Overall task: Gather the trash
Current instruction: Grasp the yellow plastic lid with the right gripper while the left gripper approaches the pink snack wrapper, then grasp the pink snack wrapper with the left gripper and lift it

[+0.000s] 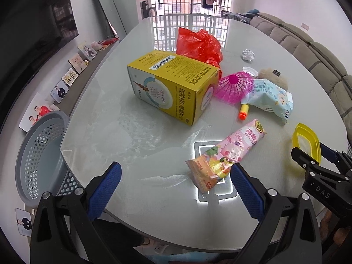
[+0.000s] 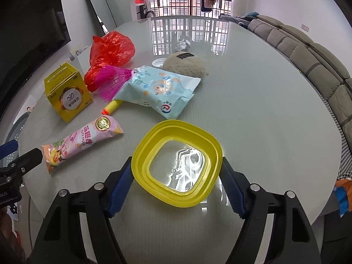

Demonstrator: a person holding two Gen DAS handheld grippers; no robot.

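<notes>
We see a yellow lid between the blue fingers of the right gripper. It is a rounded square frame of yellow plastic with stepped rims and a clear middle that shines with reflections. Both fingers touch its sides, so the right gripper is gripping the lid, close above the near part of the glossy desk.

The left gripper has its fingers wide apart and holds nothing. The near end of a pink snack wrapper, long and flat with cartoon prints, lies on the desk beside its right finger.

Farther on the desk lie a yellow box, a crumpled red bag, a pink mesh piece, a light blue wipes pack and a small paper ball. A grey basket stands beside the left edge of the desk.
</notes>
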